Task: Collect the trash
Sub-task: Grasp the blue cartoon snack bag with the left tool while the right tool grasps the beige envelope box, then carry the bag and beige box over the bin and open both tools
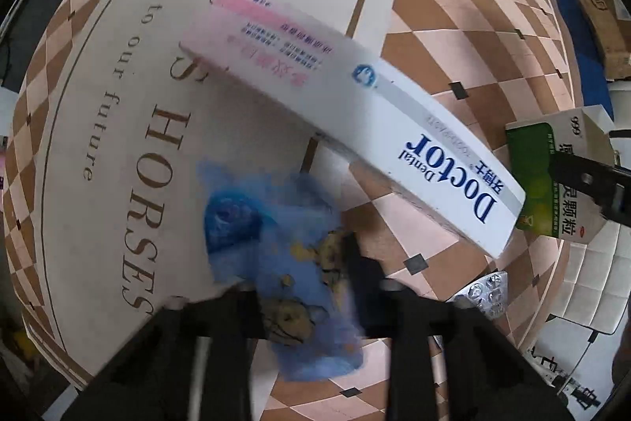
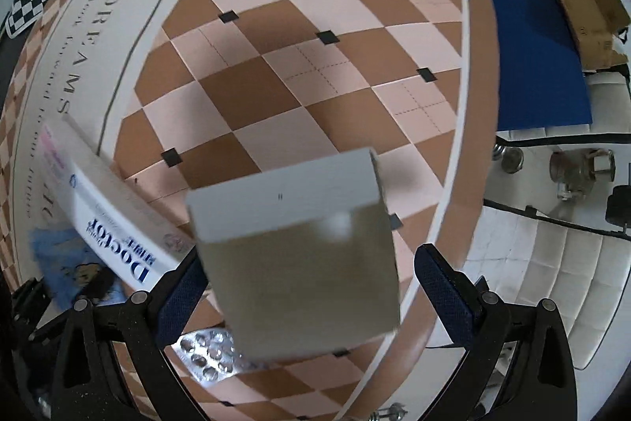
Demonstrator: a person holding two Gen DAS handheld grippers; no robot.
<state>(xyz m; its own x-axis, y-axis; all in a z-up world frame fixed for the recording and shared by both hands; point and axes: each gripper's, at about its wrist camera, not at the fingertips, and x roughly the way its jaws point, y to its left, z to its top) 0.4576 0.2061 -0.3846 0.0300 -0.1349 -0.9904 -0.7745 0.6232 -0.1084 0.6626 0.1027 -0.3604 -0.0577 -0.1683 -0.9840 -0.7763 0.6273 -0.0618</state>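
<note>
Left tongs (image 1: 311, 287): clamped on a blue plastic wrapper (image 1: 276, 255); white toothpaste box (image 1: 355, 117) just beyond, over the checkered tabletop (image 1: 453, 26). Right tongs (image 2: 311, 287): fingers apart with the grey-and-green medicine carton (image 2: 299, 263) between them, grip unclear. Foil blister pack (image 2: 209, 354) below the carton.
</note>
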